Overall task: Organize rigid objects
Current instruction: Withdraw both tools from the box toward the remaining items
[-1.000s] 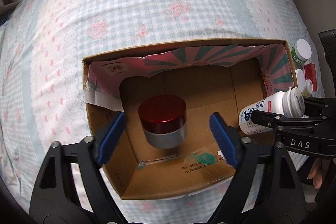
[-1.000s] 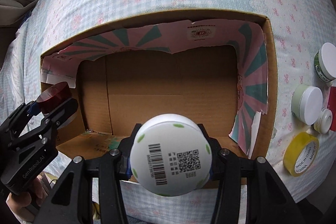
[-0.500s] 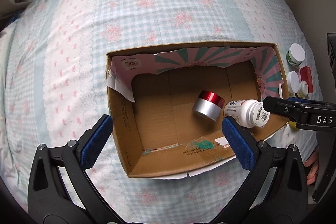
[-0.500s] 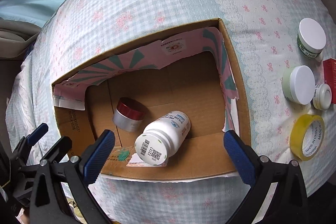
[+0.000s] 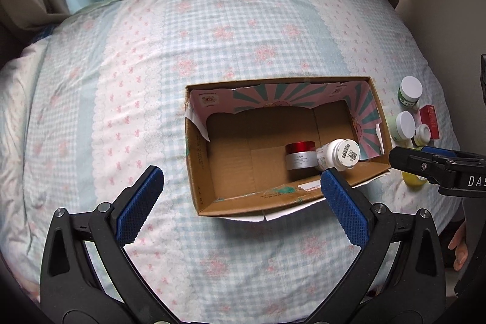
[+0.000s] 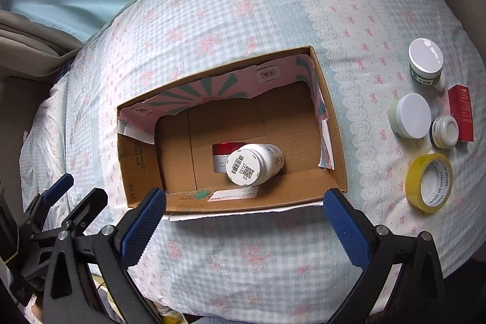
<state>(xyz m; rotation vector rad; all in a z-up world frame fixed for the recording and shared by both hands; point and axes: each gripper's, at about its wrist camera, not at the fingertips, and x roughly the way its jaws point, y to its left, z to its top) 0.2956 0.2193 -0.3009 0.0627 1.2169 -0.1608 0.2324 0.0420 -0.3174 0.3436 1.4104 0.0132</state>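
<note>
Both hand-held grippers (image 5: 241, 193) (image 6: 244, 202) wide apart, empty

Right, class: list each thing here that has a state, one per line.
brown cardboard box: open
red-lidded silver jar: upright in box
white plastic bottle: on its side in box
yellow tape roll: flat on bed
left gripper: open, empty
right gripper: open, empty

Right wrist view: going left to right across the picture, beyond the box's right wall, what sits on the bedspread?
Pale green jar → yellow tape roll → small cream jar → red box.
</note>
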